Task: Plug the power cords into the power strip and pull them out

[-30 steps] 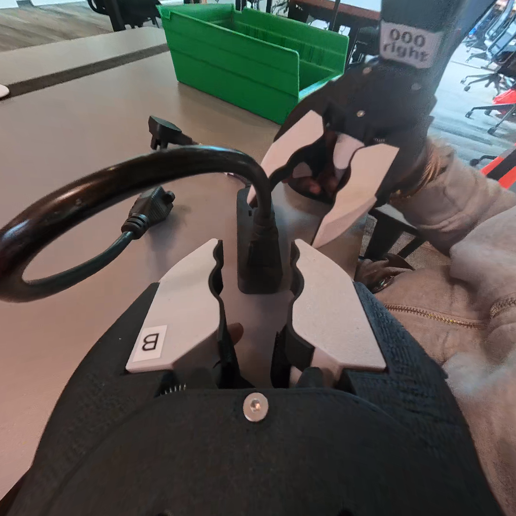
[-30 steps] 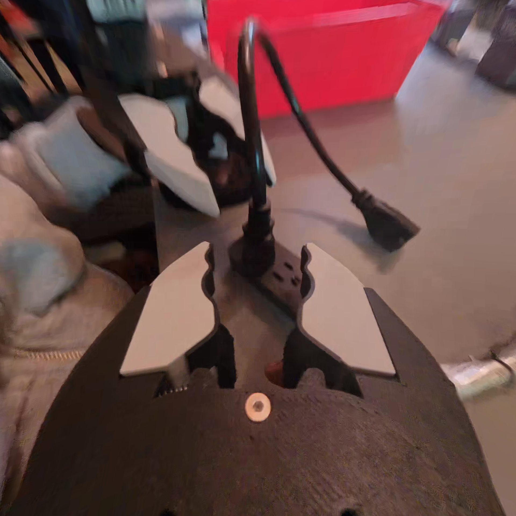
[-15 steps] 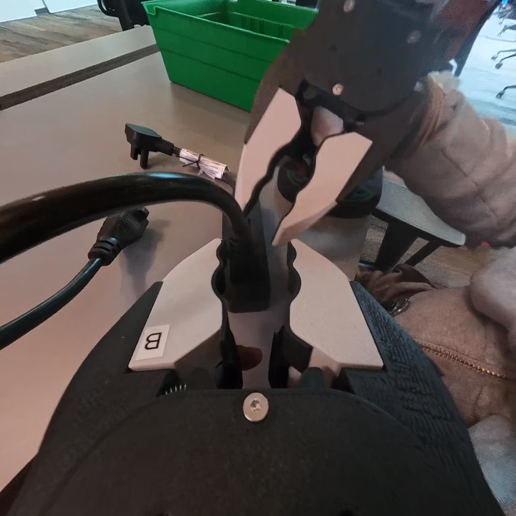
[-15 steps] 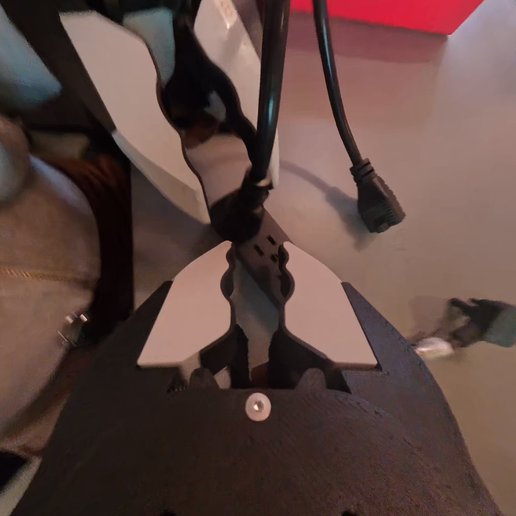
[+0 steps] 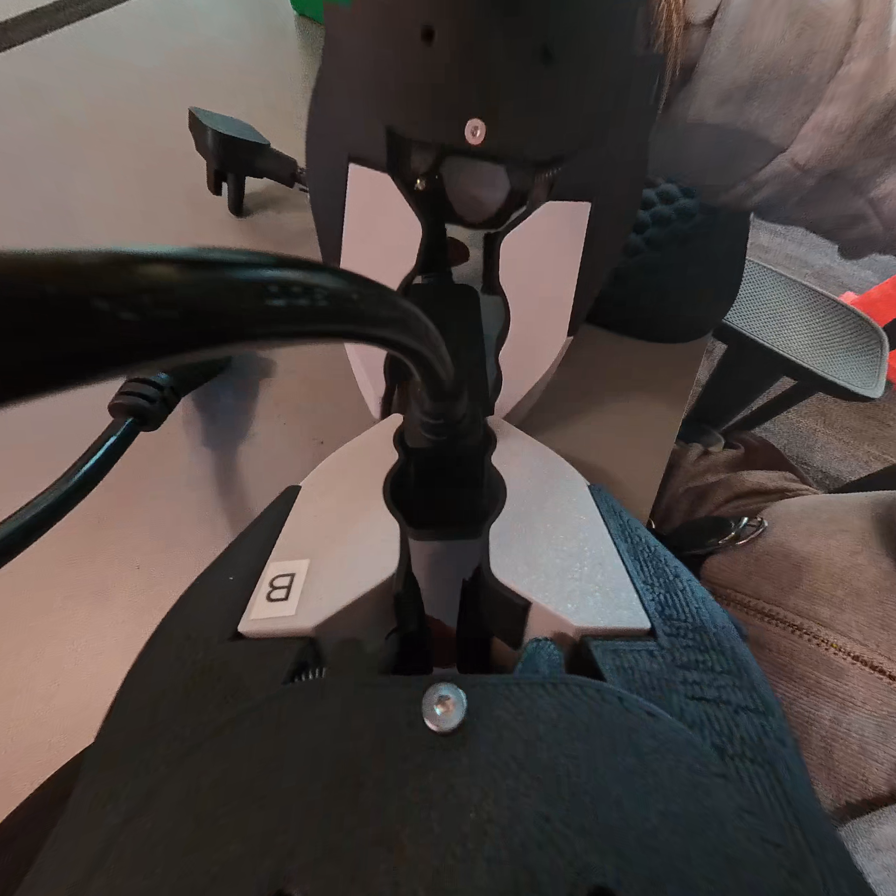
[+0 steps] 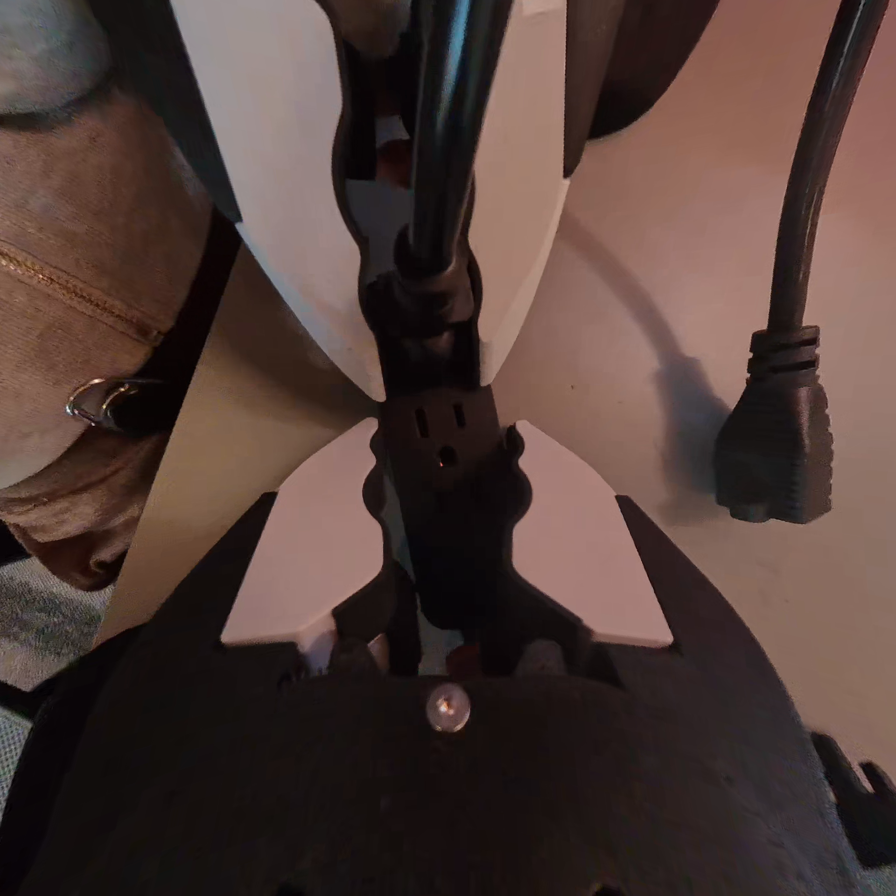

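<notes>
Where cords sprawl, beige tabletop (image 5: 121, 145).

Wrist cams face each other, very close, above the table (image 5: 121, 145) edge.
Both share the power strip (image 6: 448, 436) and plugged cord (image 5: 426, 388).

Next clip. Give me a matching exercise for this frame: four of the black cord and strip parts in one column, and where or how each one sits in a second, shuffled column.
Things:
1. black plug on the thick cord
2. black power strip
3. black ribbed cord connector
4. black angled plug

States:
A. resting prongs down on the grey table
B. clamped in the right tongs
C. lying loose on the table beside the strip
D. seated in the strip, clamped in the left tongs

Pairs: 1-D, 2-B, 3-C, 4-A
</notes>
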